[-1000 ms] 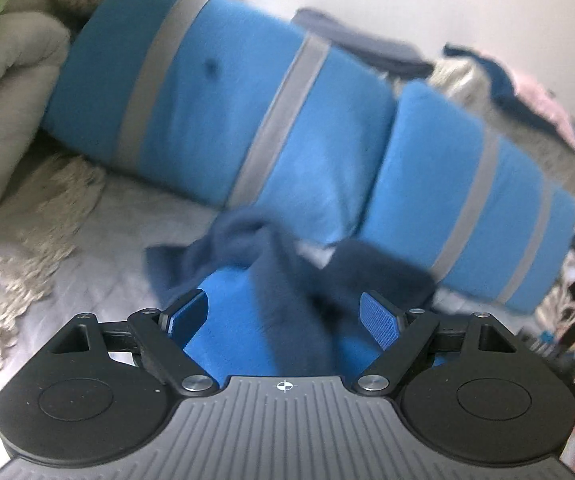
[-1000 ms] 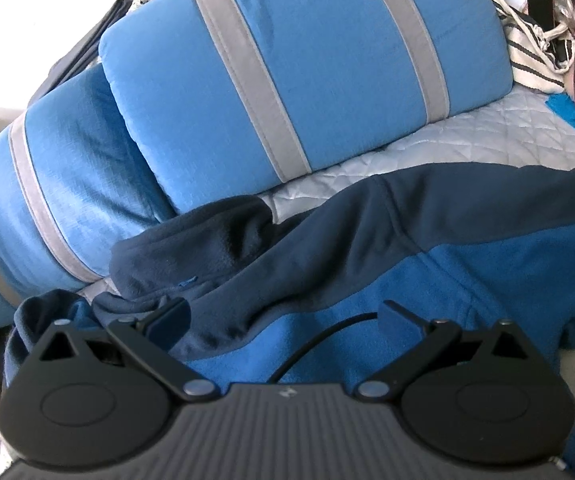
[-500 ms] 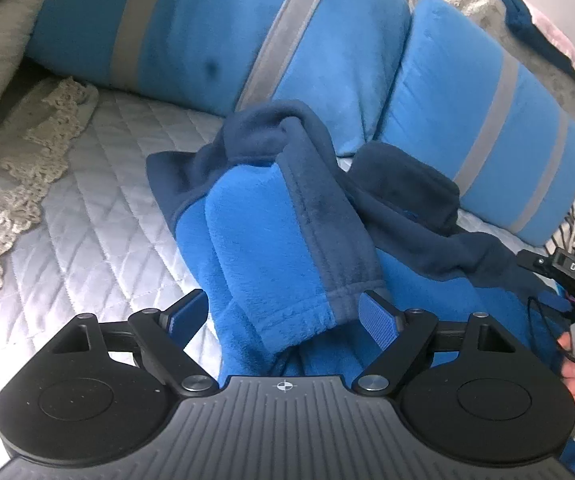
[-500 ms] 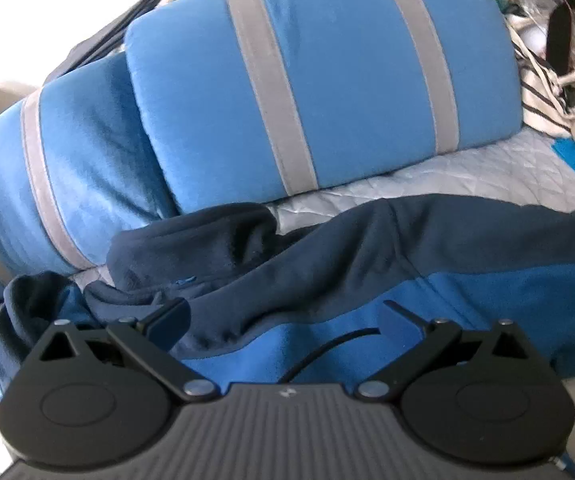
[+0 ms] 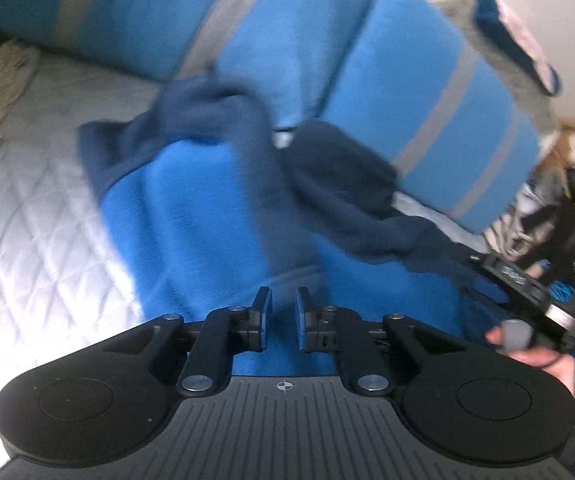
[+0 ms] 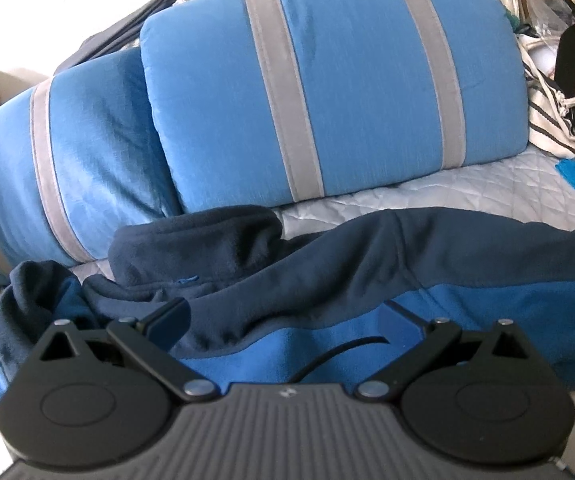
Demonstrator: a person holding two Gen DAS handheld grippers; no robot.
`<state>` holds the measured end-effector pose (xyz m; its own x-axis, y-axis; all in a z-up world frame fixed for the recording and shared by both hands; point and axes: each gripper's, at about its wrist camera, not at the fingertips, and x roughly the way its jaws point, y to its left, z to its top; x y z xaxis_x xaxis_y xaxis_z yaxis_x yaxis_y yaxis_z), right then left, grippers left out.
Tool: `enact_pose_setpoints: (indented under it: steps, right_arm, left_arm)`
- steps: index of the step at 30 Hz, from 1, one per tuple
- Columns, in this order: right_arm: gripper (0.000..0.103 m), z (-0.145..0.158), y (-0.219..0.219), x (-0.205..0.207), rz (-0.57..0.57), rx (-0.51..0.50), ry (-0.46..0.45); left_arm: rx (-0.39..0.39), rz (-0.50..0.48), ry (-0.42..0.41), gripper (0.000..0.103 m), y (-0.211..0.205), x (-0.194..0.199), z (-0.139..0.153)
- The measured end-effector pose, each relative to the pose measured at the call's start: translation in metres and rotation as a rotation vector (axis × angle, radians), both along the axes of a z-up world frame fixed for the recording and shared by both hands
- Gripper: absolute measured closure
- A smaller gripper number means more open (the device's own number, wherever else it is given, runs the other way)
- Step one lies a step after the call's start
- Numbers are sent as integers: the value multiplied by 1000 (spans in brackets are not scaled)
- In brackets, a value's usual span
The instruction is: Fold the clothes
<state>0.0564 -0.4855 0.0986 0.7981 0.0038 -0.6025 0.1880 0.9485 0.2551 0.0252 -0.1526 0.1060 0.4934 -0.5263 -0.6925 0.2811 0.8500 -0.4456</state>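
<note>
A two-tone fleece jacket (image 5: 207, 216), bright blue with navy sleeves and collar, lies crumpled on the quilted bed. My left gripper (image 5: 281, 312) is low over its blue part. Its jaws are closing, and a fold of the blue fleece is pinched in the narrow gap between the pads. The same jacket (image 6: 367, 280) spreads across the right wrist view, navy collar at the left. My right gripper (image 6: 285, 314) hovers over the blue panel with its jaws wide apart and nothing gripped. That gripper (image 5: 519, 280) and the hand (image 5: 535, 360) holding it show at the right edge of the left wrist view.
Two blue pillows with grey stripes (image 6: 327, 92) (image 5: 427, 104) lean right behind the jacket. Pale quilted bedcover (image 5: 27, 220) lies bare to the left. Bags and clutter (image 6: 559, 80) crowd the right end of the bed, and folded clothes (image 5: 507, 32) sit on top of the pillows.
My left gripper's jaws went from wide apart around the sleeve cuff to nearly together on the fleece, and it dipped lower. The right gripper stayed open and rolled a little.
</note>
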Motion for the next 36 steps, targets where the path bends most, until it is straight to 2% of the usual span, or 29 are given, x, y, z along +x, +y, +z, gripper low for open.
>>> enact_pose_setpoints:
  steps: [4,6,7,8,11,12,21,26,31,36]
  right_arm:
    - [0,0,-1,0,1,3,-1]
    - [0,0,-2,1,-3,11,7]
    - [0,-1,-3,1,-5,17,11]
    - [0,-1,-4,1,-7,24,13]
    - [0,-1,-5,1,-9,33,11]
    - [0,0,-4,0,-7,31,7]
    - [0,3,-4,-1,8,45,-2]
    - [0,2,-3,0,8,46,3]
    - [0,3,-3,0,13,46,3]
    - [0,2,-3,1,16,49,9]
  left_arm:
    - [86,-19,-41,89,-22,0,7]
    - [135,-16,-63,85,-27,0,8]
    - [156,-13,-68,77,-29,0,8]
    - [176,-10,-73,65,-30,0,8]
    - [230,1,-84,50,-28,-3,5]
    - [247,5,-87,48,-27,-4,5]
    - [488,-102,-110,46,-39,-15,-14]
    - [648,-163,-157,46,-58,-15,-27]
    - [636,-188,-183,46,-69,-6,-25]
    - [546,-184,-174,46,-77,8,-21]
